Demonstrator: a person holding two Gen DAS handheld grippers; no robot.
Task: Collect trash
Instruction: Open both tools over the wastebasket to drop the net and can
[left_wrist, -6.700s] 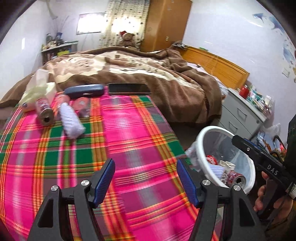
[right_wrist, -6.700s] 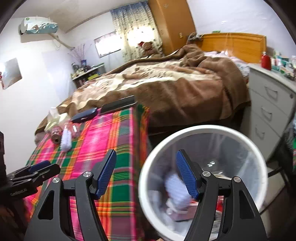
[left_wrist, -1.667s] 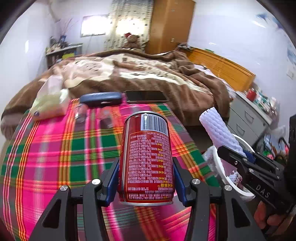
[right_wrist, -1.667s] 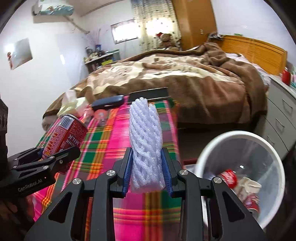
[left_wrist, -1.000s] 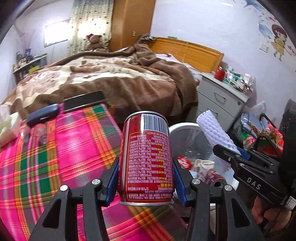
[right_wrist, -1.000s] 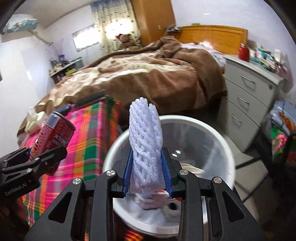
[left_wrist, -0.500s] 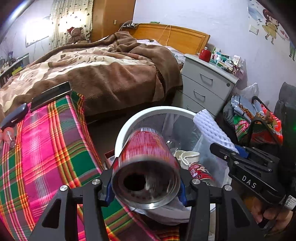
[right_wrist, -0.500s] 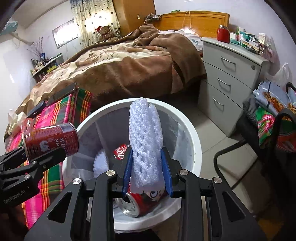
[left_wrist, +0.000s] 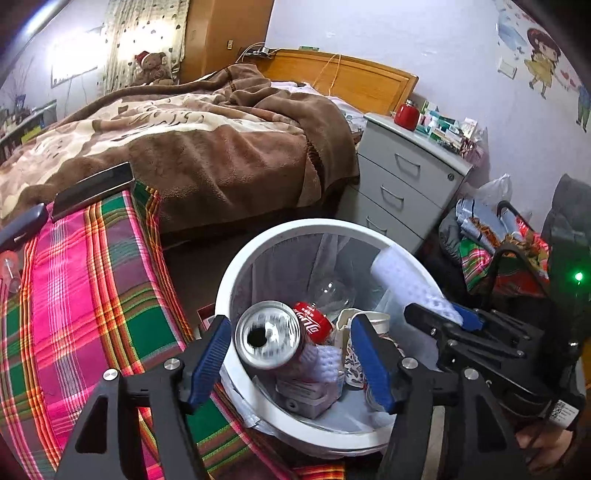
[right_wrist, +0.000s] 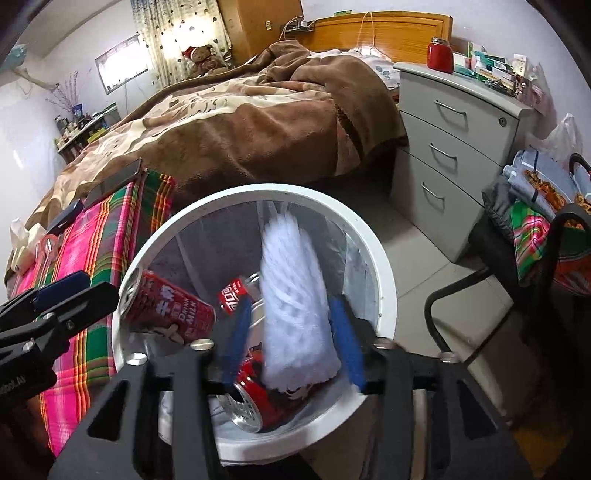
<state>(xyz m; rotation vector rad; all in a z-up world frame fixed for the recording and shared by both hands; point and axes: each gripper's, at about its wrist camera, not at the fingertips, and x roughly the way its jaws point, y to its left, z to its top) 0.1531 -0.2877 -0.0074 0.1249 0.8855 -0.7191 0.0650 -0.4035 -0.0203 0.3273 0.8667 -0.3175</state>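
The white trash bin (left_wrist: 255, 254) (right_wrist: 373, 254) stands on the floor beside the plaid-covered table and holds cans, cups and foam. My left gripper (left_wrist: 290, 352) is open over the bin; the red milk can (left_wrist: 269, 339) (right_wrist: 168, 308) is loose between its fingers, tipped top-first and blurred, dropping in. My right gripper (right_wrist: 291, 339) is open over the bin; the white foam net sleeve (right_wrist: 293, 299) (left_wrist: 406, 284) is blurred between its fingers, apart from both pads, falling.
The plaid table (left_wrist: 85, 291) still carries a dark phone (left_wrist: 92, 188), a blue case (left_wrist: 22, 225) and small items at its far end. A grey drawer unit (right_wrist: 454, 155), a bed (left_wrist: 207, 147) and a chair with bags (right_wrist: 539, 236) surround the bin.
Both grippers have opened over the bin. The red can and the foam net, gripped half a second ago, are now loose and dropping into it.
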